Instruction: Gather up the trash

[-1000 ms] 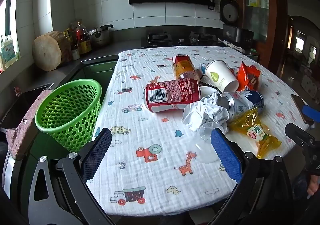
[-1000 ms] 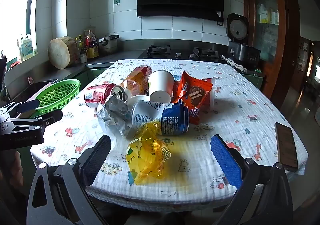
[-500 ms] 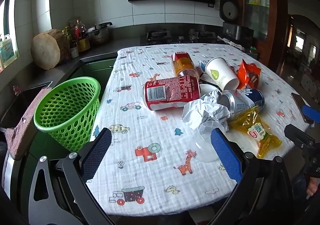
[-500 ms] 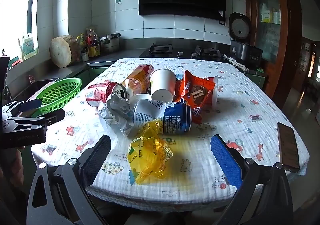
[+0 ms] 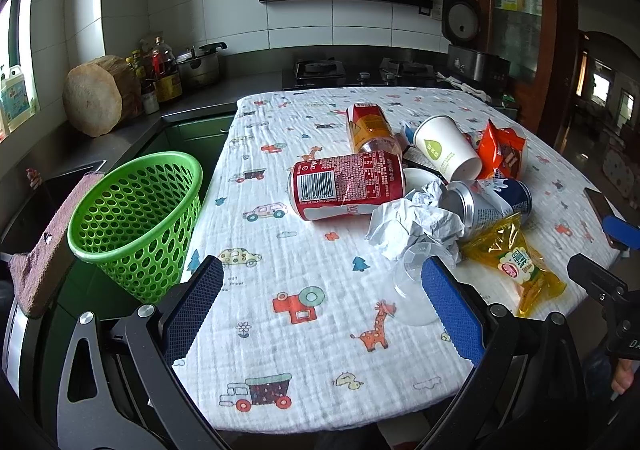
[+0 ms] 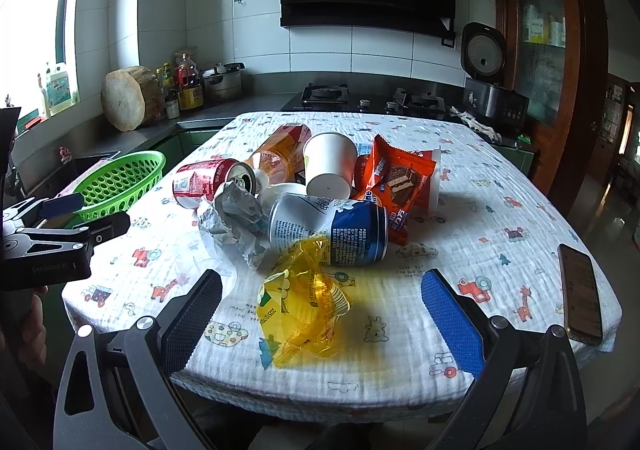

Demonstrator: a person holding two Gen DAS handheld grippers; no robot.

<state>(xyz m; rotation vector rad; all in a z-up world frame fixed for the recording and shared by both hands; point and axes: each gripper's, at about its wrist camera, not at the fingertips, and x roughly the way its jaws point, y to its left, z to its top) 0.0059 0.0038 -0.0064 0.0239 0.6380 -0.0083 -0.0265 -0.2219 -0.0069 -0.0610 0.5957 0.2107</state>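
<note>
- Left gripper (image 5: 320, 302): fingers spread wide, grasping nothing, poised above the near edge of the bench (image 5: 304, 362).
- Right gripper (image 6: 320, 310): fingers likewise parted and bare, low over the bench edge.
- Red can (image 5: 347, 186): lying on its side, ahead of the left fingers, slightly toward the right one; barcode end facing left.
- Crumpled paper (image 5: 412, 222): just ahead of the left gripper's right finger, touching the blue-and-white can (image 5: 490, 202).
- Clear plastic cup (image 5: 412, 286): on its side, beside the left gripper's right finger; hard to make out.
- Yellow wrapper (image 6: 304, 306): directly between the right fingers, nearest item.
- Paper cup (image 6: 330, 164), orange snack packet (image 6: 394, 186), orange bottle (image 6: 276, 154): farther ahead, bunched together.
- Green basket (image 5: 136, 214): outside the left gripper's left finger, off the bench edge; apparently holding nothing yet.
- Phone (image 6: 580, 294): outside the right gripper's right finger; likely not trash, best left alone.
- Step in hand, judged: first pick. Advisable to take the outermost piece, closing across a can's narrow width or pinching the wrapper at its bunched middle, lifting clear before swinging to the basket.
</note>
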